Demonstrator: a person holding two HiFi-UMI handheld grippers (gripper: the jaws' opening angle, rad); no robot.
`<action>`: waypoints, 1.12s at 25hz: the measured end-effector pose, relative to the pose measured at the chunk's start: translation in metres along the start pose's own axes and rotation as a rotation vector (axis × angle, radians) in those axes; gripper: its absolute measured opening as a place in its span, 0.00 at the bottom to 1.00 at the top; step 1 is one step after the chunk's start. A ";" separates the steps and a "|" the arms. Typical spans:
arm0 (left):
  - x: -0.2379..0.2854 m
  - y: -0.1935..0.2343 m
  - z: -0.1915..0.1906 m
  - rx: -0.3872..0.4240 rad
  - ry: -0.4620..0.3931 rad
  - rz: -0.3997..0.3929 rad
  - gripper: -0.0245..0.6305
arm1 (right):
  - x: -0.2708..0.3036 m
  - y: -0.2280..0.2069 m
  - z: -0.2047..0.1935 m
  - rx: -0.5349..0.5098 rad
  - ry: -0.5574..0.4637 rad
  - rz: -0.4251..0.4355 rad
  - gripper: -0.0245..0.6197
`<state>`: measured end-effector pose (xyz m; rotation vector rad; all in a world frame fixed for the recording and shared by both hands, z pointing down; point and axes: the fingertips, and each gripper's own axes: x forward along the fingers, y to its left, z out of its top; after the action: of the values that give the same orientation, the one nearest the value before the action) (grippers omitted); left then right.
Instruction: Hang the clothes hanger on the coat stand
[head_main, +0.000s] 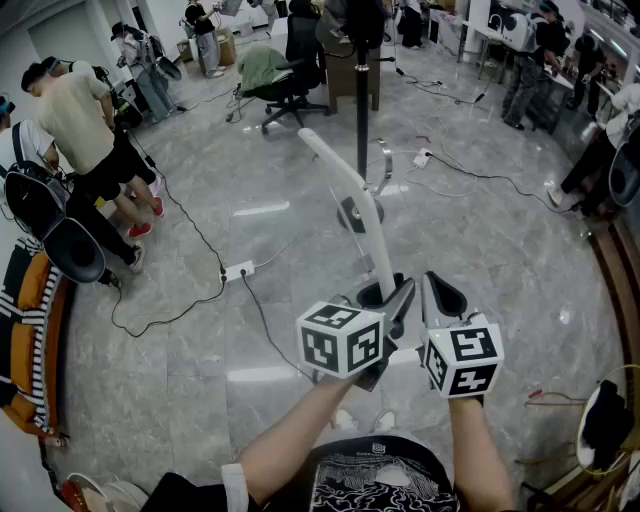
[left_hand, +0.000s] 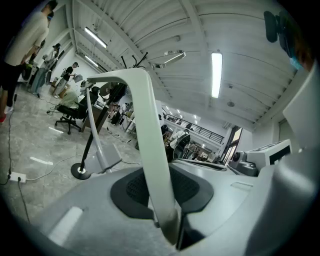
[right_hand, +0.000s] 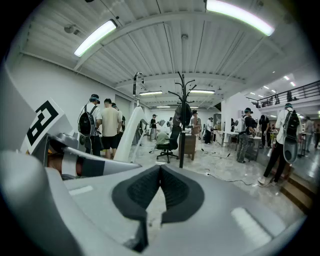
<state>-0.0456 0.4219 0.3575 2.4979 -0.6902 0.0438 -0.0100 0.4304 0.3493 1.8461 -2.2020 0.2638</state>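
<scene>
Hanger (head_main: 347, 187) ran lengthwise from lower centre up toward upper centre, its low end pinched in the left gripper (head_main: 386, 297); right gripper (head_main: 437, 291) was closed, empty.

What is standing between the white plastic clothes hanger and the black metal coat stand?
Nothing visible. The white plastic clothes hanger, clamped in the left gripper, faces the black metal coat stand across open floor; a white power strip lies off to the left.
</scene>
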 end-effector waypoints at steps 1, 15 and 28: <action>-0.001 0.001 0.000 0.000 0.001 0.000 0.16 | 0.001 0.002 0.000 -0.001 0.000 0.002 0.04; -0.006 0.024 0.001 0.004 0.006 -0.007 0.16 | 0.018 0.019 -0.003 -0.008 0.003 -0.008 0.04; 0.035 0.054 0.015 0.022 0.031 0.006 0.16 | 0.070 -0.008 0.005 -0.011 -0.012 0.026 0.04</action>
<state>-0.0429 0.3590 0.3778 2.5112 -0.6876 0.0926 -0.0141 0.3622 0.3663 1.8184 -2.2326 0.2456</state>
